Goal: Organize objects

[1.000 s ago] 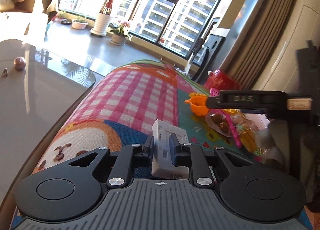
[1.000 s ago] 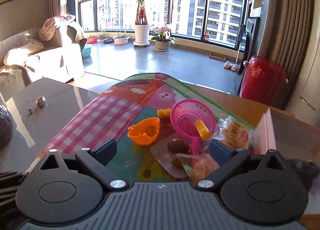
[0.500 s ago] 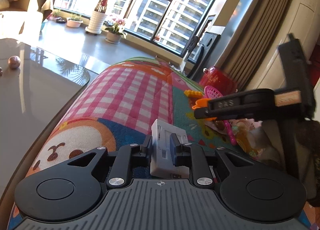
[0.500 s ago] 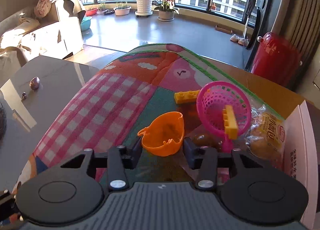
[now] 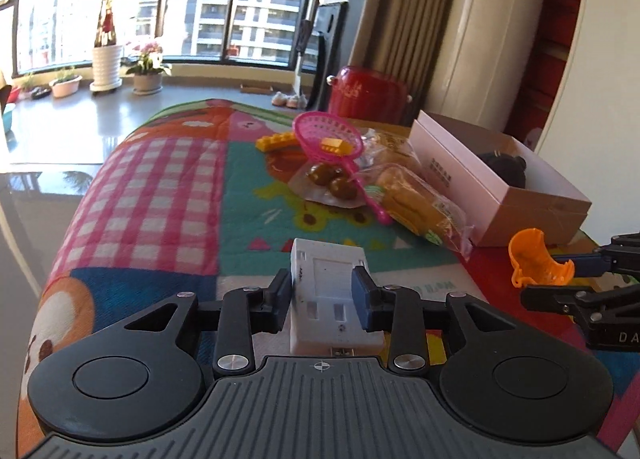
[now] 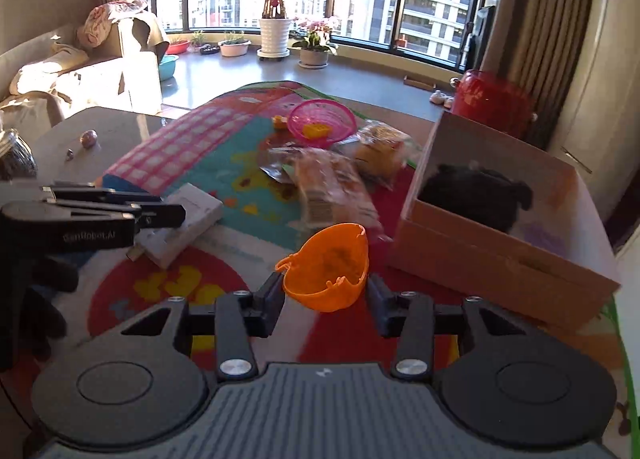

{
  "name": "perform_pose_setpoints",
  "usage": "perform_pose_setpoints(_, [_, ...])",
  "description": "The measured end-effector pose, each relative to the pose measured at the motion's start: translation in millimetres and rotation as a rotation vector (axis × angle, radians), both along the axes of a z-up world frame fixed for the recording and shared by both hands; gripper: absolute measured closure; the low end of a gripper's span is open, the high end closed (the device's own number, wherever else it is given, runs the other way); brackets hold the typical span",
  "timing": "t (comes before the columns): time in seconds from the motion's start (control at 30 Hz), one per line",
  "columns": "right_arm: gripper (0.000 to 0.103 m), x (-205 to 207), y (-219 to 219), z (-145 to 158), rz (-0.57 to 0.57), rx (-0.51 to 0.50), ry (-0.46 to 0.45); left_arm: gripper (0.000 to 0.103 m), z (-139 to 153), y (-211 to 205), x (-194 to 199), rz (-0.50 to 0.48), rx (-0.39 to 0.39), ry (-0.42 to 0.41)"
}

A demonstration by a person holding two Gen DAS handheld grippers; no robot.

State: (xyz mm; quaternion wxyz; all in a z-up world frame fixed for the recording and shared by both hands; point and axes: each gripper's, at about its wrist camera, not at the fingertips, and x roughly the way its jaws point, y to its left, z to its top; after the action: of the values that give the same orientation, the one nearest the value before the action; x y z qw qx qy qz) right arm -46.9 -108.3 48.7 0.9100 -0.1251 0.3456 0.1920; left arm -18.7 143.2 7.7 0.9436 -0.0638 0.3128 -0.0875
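My left gripper (image 5: 322,293) is shut on a white rectangular plastic block (image 5: 330,287) and holds it above the colourful play mat (image 5: 160,187). It also shows in the right wrist view (image 6: 184,219). My right gripper (image 6: 326,293) is shut on an orange toy bowl (image 6: 328,267), lifted over the mat beside the open cardboard box (image 6: 500,243). The orange bowl also shows in the left wrist view (image 5: 534,263), at the right. A black object (image 6: 476,195) lies in the box.
A pink toy net (image 5: 328,137) holds a yellow brick (image 5: 334,145). Another yellow brick (image 5: 276,140), brown nuts on a wrapper (image 5: 332,183) and bagged bread (image 5: 416,207) lie on the mat. A red pot (image 5: 368,93) stands behind. A grey table (image 6: 80,139) is at left.
My right gripper closed on the orange bowl, lifted it and carried it back toward the box. My left gripper turned right, still holding the white block.
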Motion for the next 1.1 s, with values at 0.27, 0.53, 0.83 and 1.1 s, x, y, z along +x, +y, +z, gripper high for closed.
perform_pose_setpoints(0.27, [0.039,-21.6,-46.3,-19.6,-0.031,0.035,-0.008,0.067,2.3,-41.7,2.4,-0.16,0.087,0.024])
perform_pose_setpoints(0.53, [0.015,-24.3,-59.4,-32.6,-0.058,0.099,-0.026,0.066,-6.1,-45.8,16.4,-0.29,-0.121,0.148])
perform_pose_setpoints(0.83, [0.013,-18.5,-61.2,-42.7,-0.085,0.12,-0.002,0.065,0.3,-76.8,4.8,-0.431,-0.019,0.131])
perform_pose_setpoints(1.1, [0.012,-13.8,-84.7,-31.5,-0.198,0.129,-0.041,0.062,4.7,-99.3,-13.5,-0.467,0.126,0.061])
